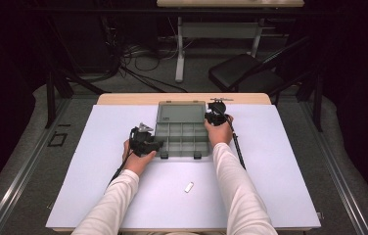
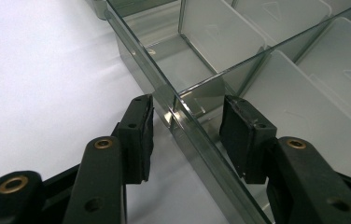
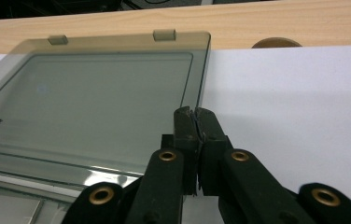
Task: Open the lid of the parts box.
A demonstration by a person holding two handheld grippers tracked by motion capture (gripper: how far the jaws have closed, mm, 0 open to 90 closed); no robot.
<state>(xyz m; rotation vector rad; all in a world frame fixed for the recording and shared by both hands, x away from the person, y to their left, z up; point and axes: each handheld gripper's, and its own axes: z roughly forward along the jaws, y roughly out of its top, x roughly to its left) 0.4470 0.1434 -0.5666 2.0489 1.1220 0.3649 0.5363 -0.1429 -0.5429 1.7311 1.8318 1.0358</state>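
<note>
Centrally on white mat (image 1: pixel 99 186), toward table's far edge: one compartment box (image 1: pixel 182 139), smoky lid (image 3: pixel 94 102) laid open flat behind it. One small white piece (image 1: pixel 189 187) lies alone nearer front edge. Two grippers. Left gripper (image 2: pixel 185 133) half open, jaws astride box's left wall, pads clear of it; own view shows dividers. Right gripper (image 3: pixel 195 135) pinched closed at lid's right edge; whether it grips lid, cannot tell.

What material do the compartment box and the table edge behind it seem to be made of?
Compartment box: probably smoke-tinted transparent plastic with a glossy finish; the dividers and the white surface show through its walls. Table edge: looks like light wood or wood laminate with a matte finish; faint grain lines are visible.
</note>
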